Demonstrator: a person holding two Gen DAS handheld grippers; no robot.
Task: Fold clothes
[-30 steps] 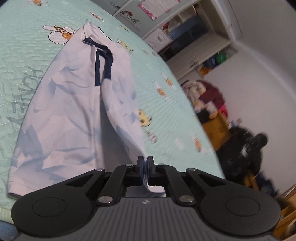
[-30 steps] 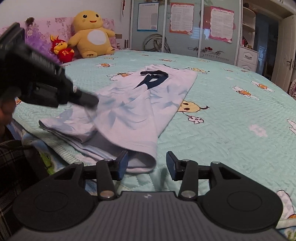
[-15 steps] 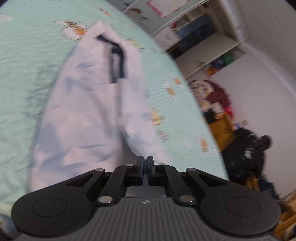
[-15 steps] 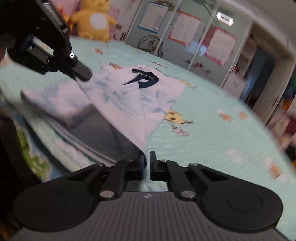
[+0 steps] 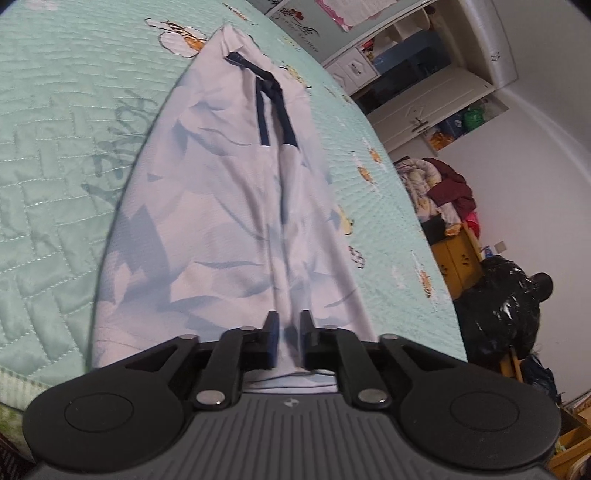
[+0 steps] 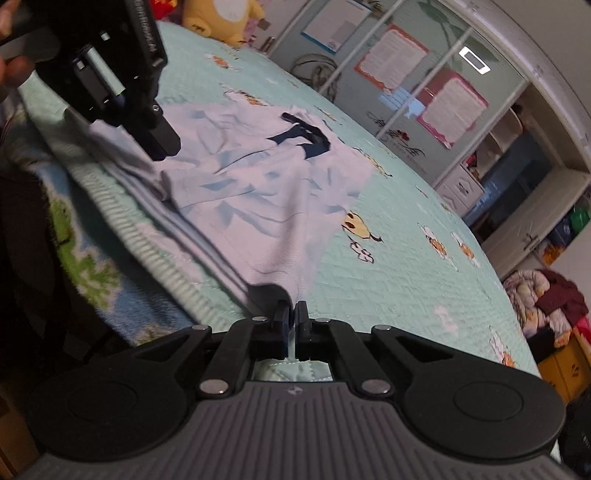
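Note:
A pale blue-and-white patterned shirt (image 5: pixel 221 221) with a navy collar (image 5: pixel 273 107) lies folded lengthwise on the mint quilted bedspread (image 5: pixel 55 147). My left gripper (image 5: pixel 289 339) rests low at the shirt's near hem, its fingers a little apart with cloth lying between them. In the right wrist view the shirt (image 6: pixel 258 184) spreads away toward its collar (image 6: pixel 306 138). My right gripper (image 6: pixel 291 321) is shut on the hem corner nearest the bed edge. The left gripper (image 6: pixel 162 144) shows there as a black block touching the shirt's left side.
A yellow plush toy (image 6: pixel 221 18) sits at the bed's far end. Wardrobe doors with posters (image 6: pixel 424 92) stand behind. A pile of clothes (image 5: pixel 439 188), a yellow cabinet (image 5: pixel 458 258) and a black bag (image 5: pixel 502 306) stand beside the bed. The bed edge lies just under both grippers.
The right gripper went from open to shut on the hem corner. The left gripper, shut on raised cloth before, has come down and its fingers have parted. The shirt lies flatter.

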